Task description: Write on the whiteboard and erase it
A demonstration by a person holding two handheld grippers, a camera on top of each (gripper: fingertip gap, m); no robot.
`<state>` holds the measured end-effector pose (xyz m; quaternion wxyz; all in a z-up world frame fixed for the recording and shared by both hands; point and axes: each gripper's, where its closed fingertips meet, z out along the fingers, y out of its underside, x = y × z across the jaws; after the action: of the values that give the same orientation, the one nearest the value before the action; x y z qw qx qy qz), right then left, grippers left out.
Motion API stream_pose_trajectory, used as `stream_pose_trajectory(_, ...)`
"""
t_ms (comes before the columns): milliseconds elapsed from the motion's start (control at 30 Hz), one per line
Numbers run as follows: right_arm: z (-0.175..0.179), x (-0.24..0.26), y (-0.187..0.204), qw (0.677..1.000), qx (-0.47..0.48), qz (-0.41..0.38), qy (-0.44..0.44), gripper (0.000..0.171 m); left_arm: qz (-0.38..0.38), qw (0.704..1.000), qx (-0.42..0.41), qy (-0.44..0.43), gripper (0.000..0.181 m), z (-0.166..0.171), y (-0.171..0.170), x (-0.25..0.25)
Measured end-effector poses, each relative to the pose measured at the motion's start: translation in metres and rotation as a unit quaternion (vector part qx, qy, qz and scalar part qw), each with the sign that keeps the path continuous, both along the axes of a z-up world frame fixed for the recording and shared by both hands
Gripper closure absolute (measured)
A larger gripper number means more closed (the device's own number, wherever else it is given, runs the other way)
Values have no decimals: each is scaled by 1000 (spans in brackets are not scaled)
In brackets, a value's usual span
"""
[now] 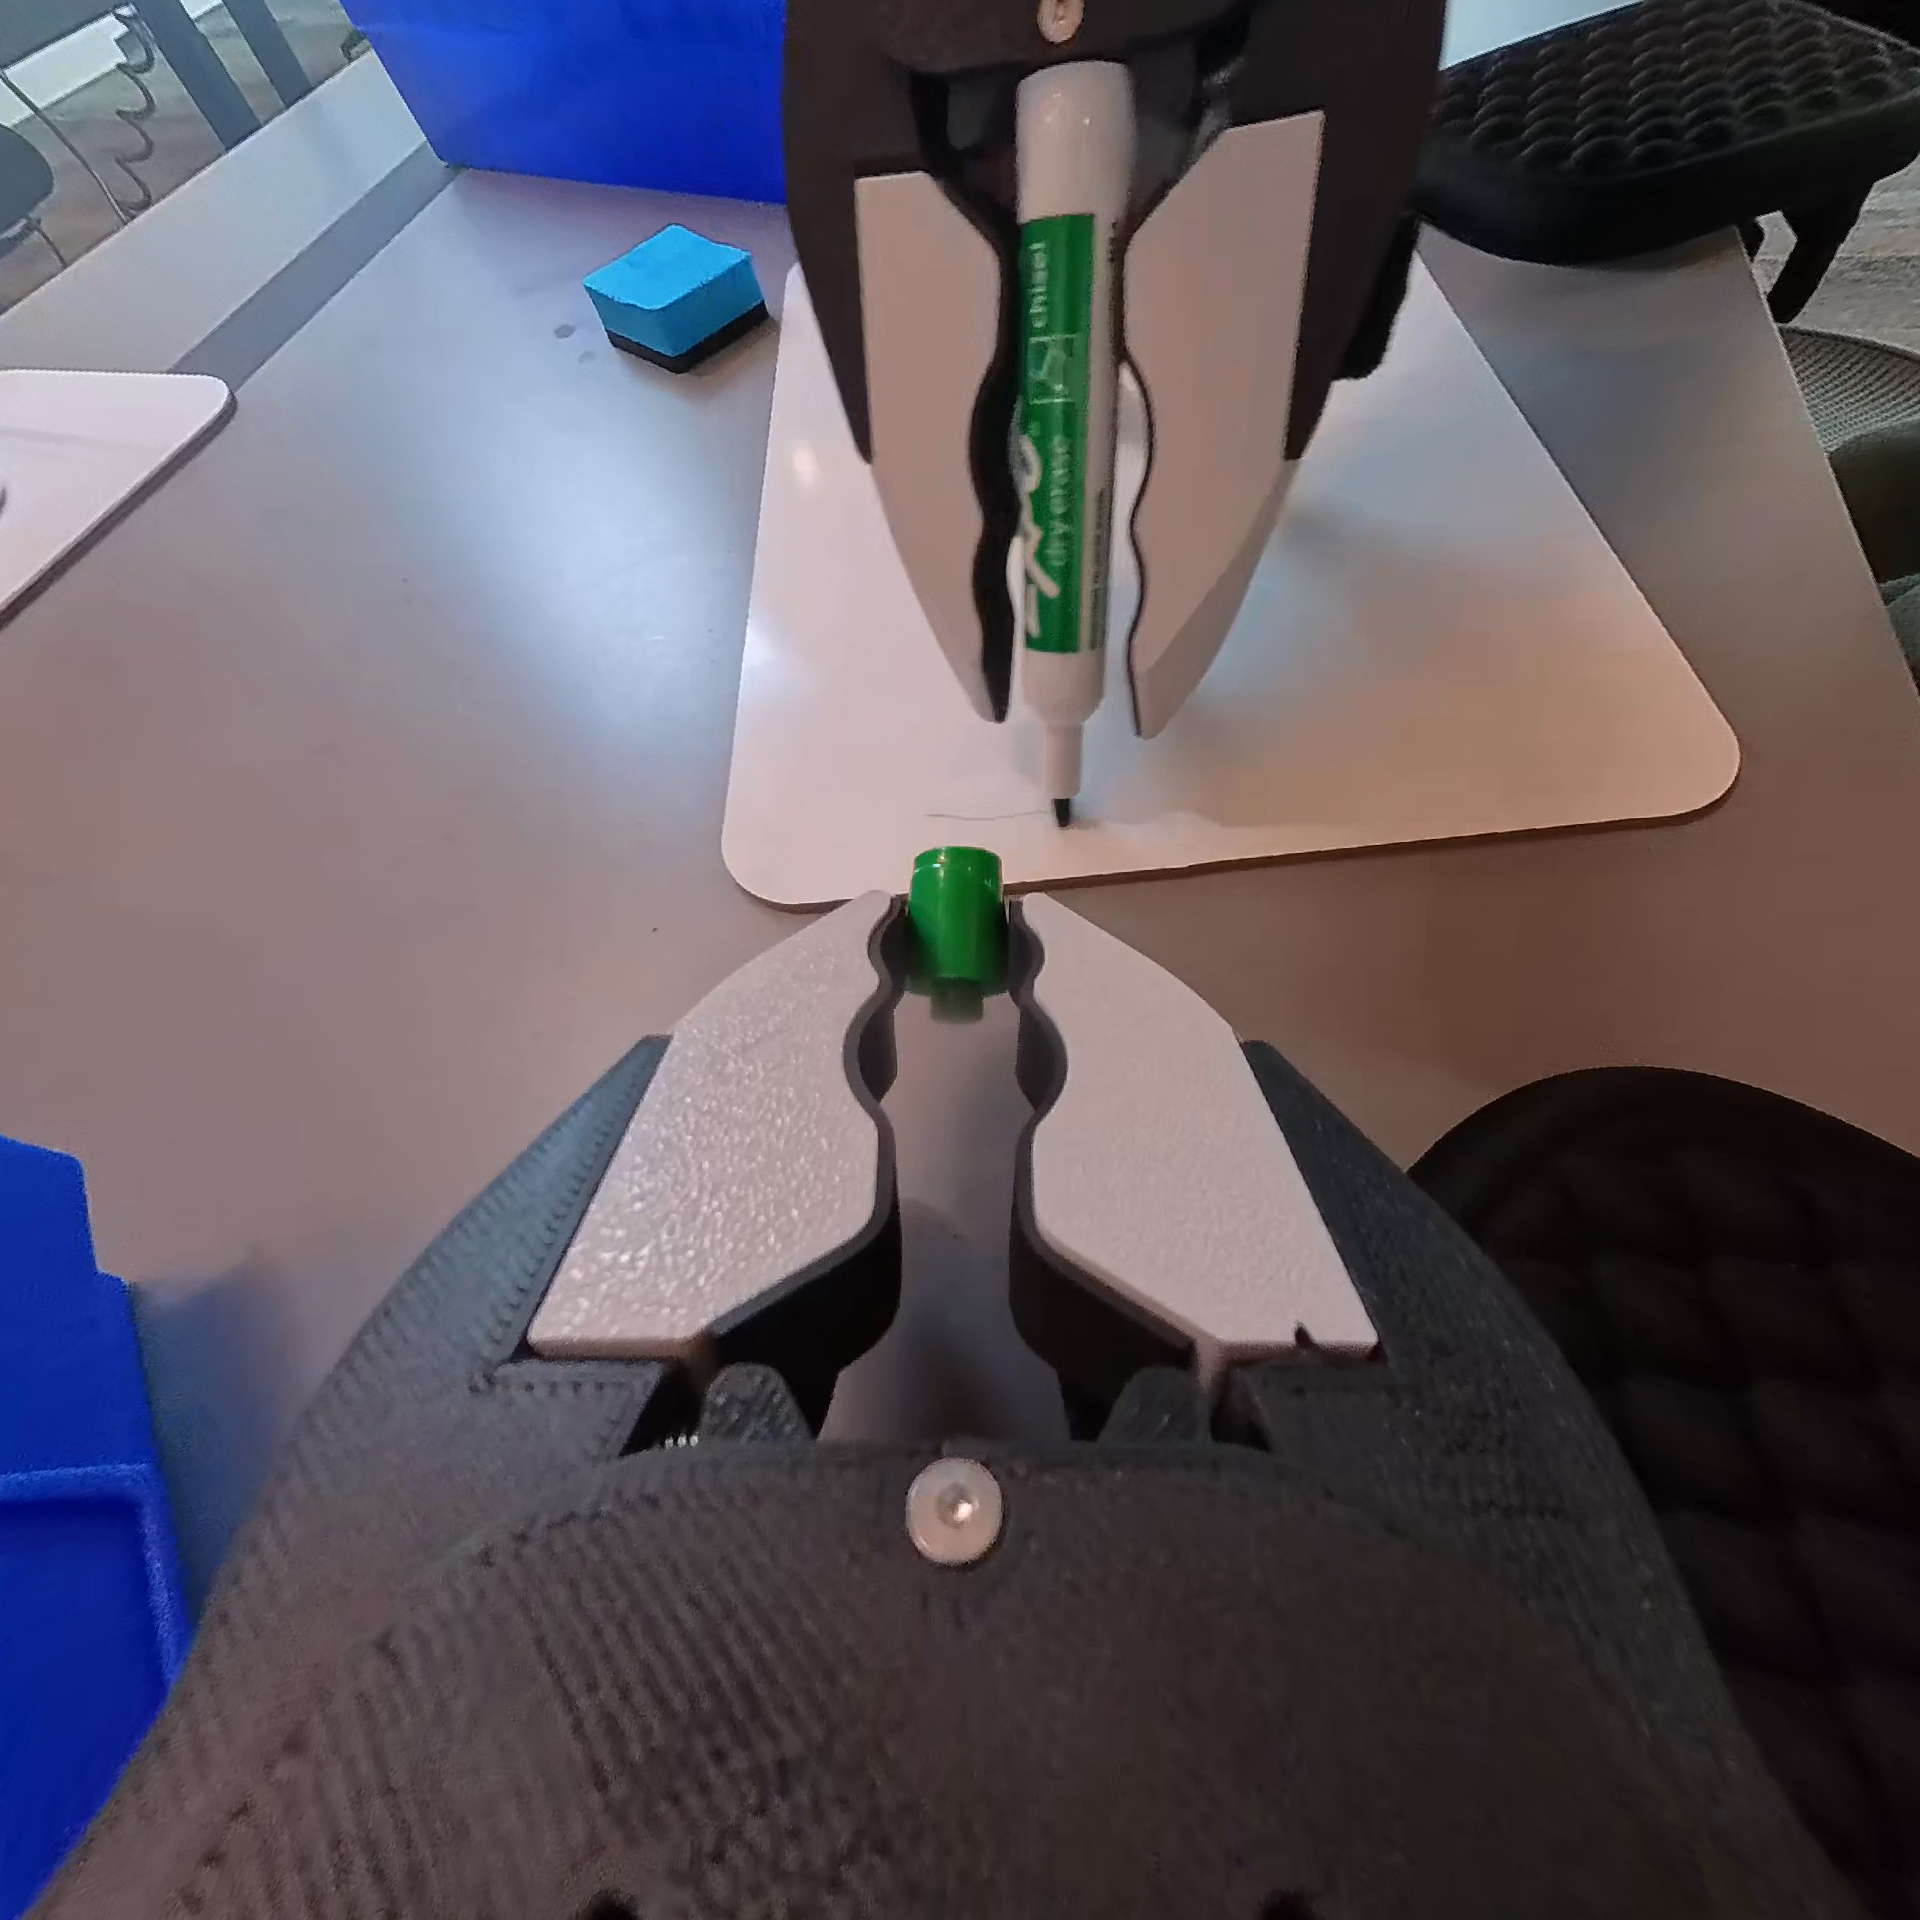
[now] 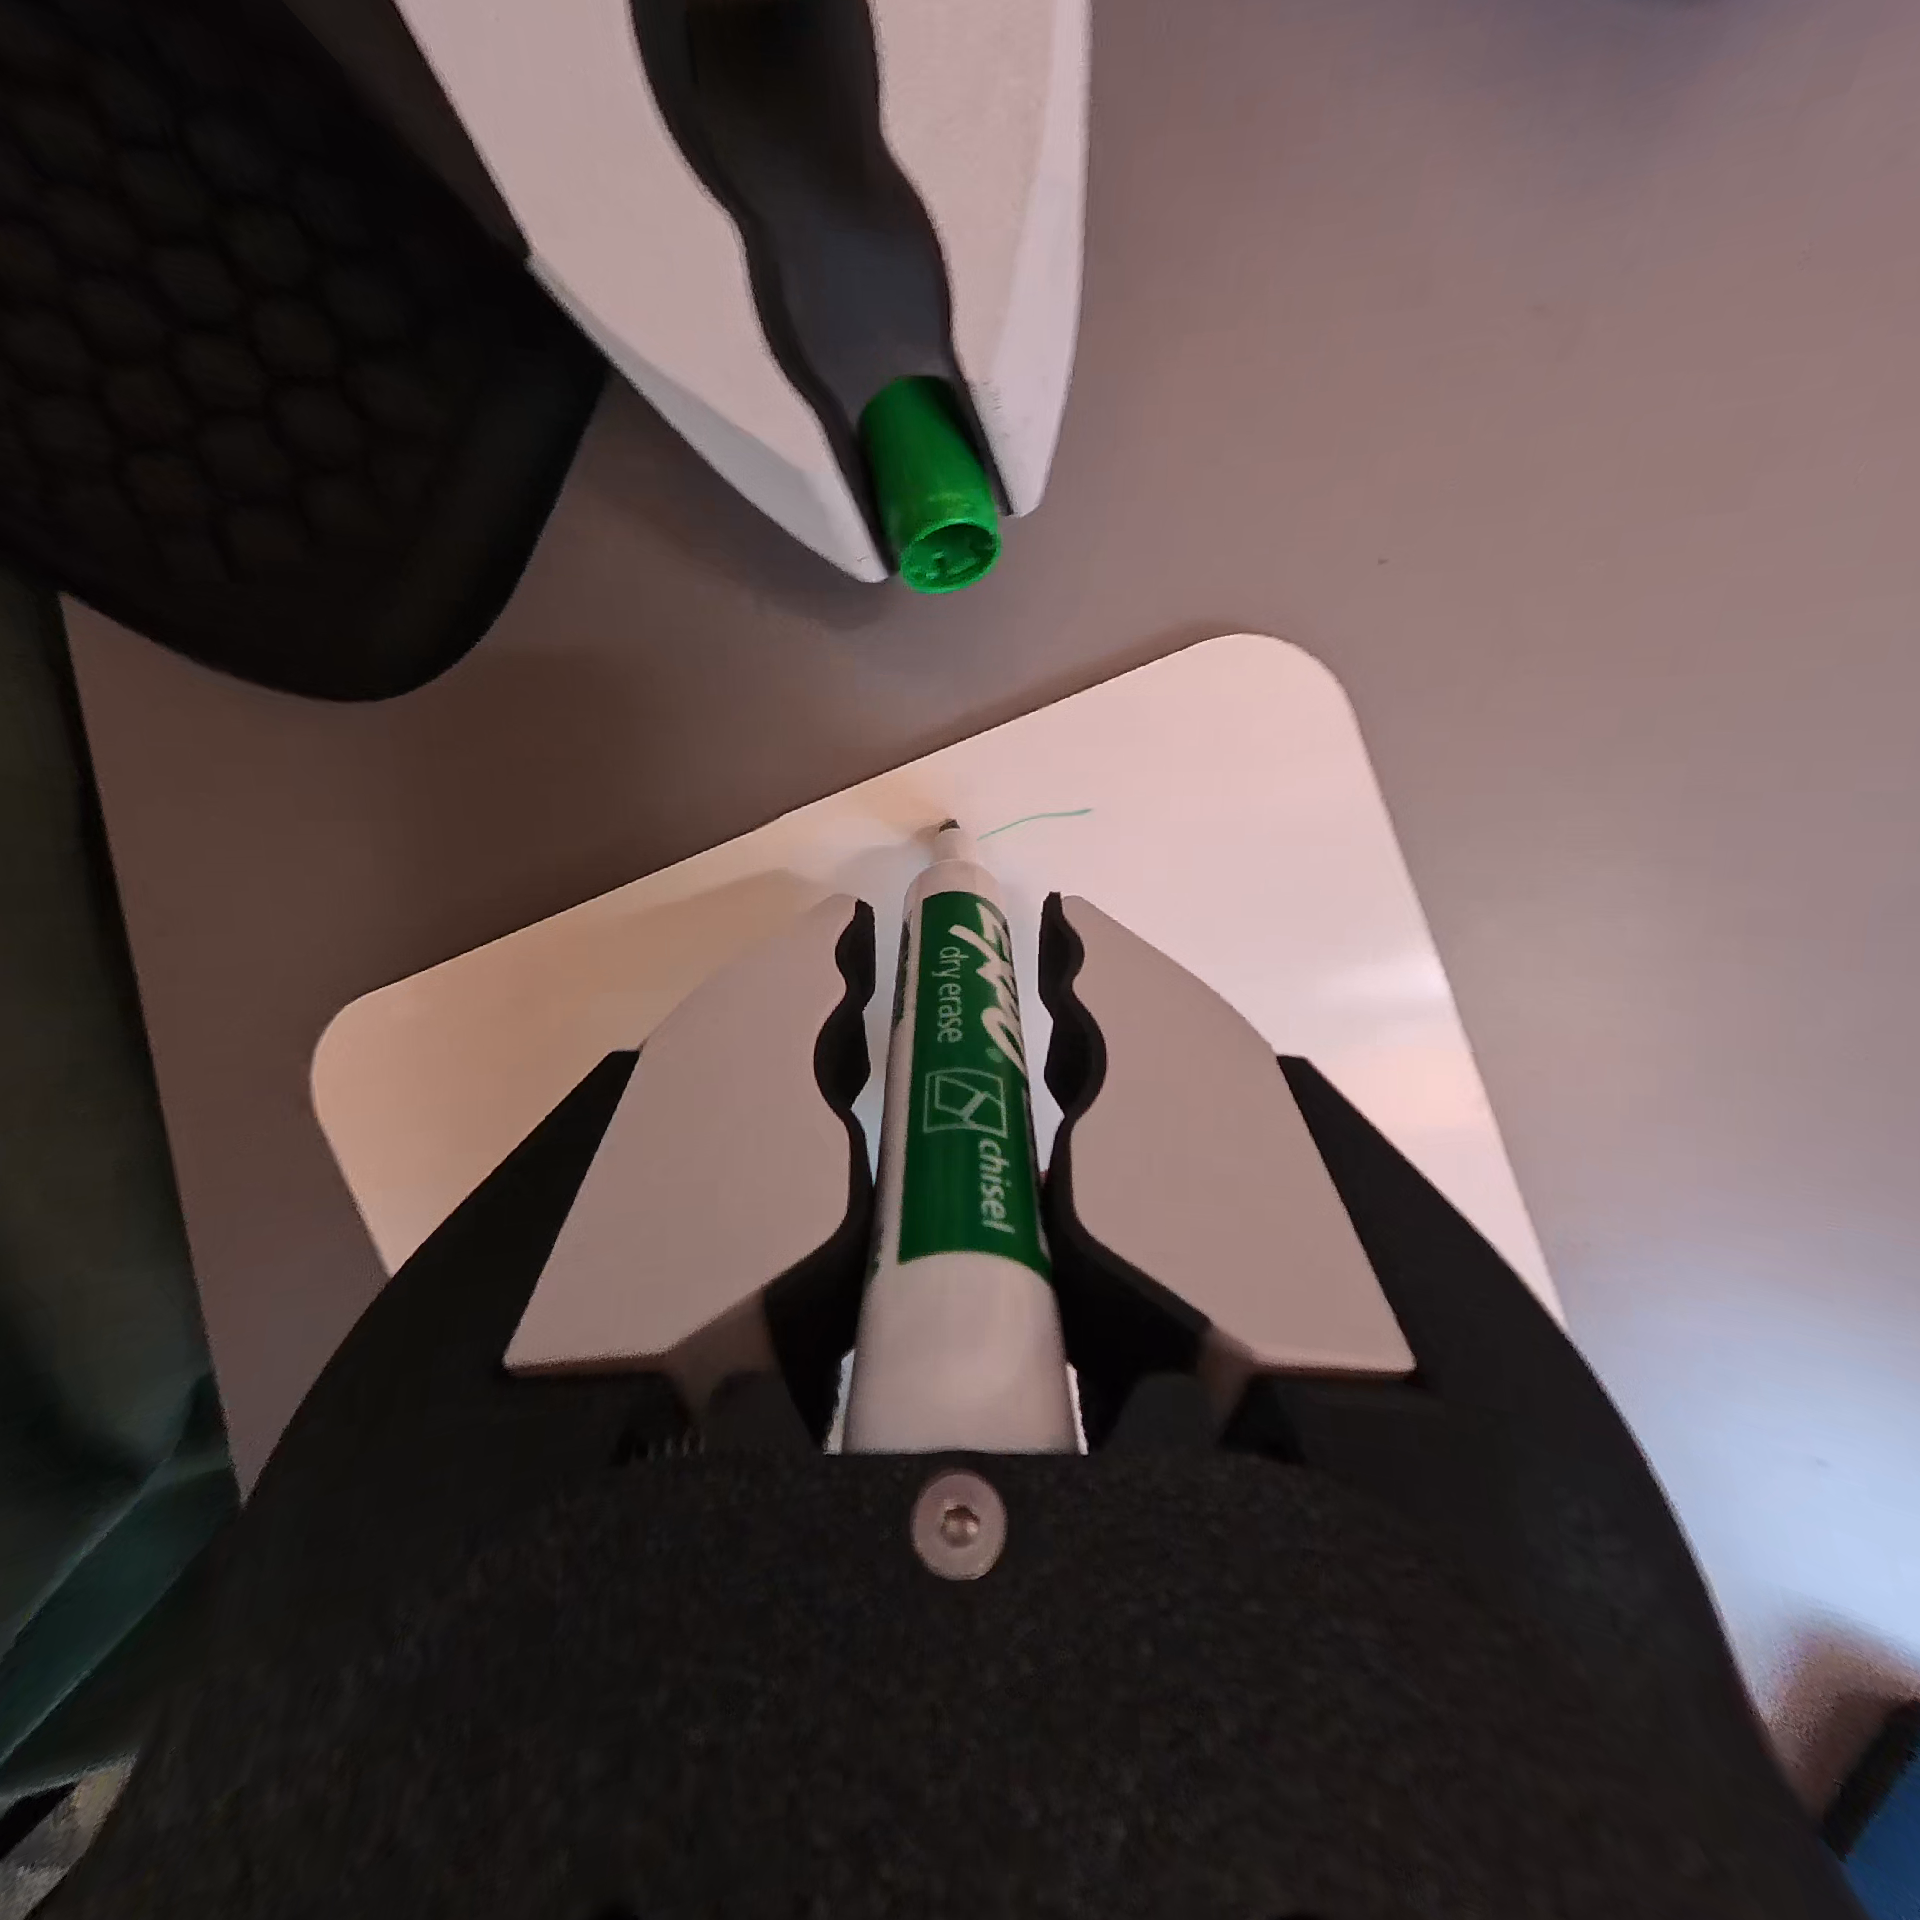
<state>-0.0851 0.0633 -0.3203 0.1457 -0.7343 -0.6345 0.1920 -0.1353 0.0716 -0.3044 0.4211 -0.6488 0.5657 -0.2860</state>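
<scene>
Clamped between the wavy-edged grey fingers of the right gripper (image 2: 951, 914), a white dry-erase marker with a green label (image 2: 961, 1122) runs lengthwise along the jaws, its dark chisel tip touching the glossy white rounded-corner whiteboard (image 2: 1299, 935) beside a thin green line (image 2: 1039, 823). Opposite, the left gripper (image 1: 951, 914), in ridged black printed plastic, pinches a stubby green marker cap (image 1: 953, 914) at its fingertips just off the board's near edge. Farther back on the smooth grey table (image 1: 416, 623) sits a blue foam eraser with a black base (image 1: 675, 296). Blue bins at the frame edges are cut off.
</scene>
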Motion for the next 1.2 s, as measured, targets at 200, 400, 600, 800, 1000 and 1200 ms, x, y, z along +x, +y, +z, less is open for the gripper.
stream_pose_trajectory(200,0,15,-26,1000,-11,13,-20,140,-1,1000,-3,4,163,-2,0,0)
stream_pose_trajectory(400,9,20,-30,1000,0,7,-4,139,-3,1000,-3,8,163,-4,-1,1)
stream_pose_trajectory(600,24,14,-20,999,34,11,41,139,-6,1000,-4,7,163,-3,-3,2)
stream_pose_trajectory(800,25,9,-15,996,38,2,75,138,-10,1000,-5,11,163,-4,-4,2)
stream_pose_trajectory(1000,22,13,-11,995,66,14,73,139,-11,1000,-7,12,163,-5,-5,2)
stream_pose_trajectory(1200,20,15,-1,994,97,21,45,141,-10,1000,-8,14,163,-5,-5,3)
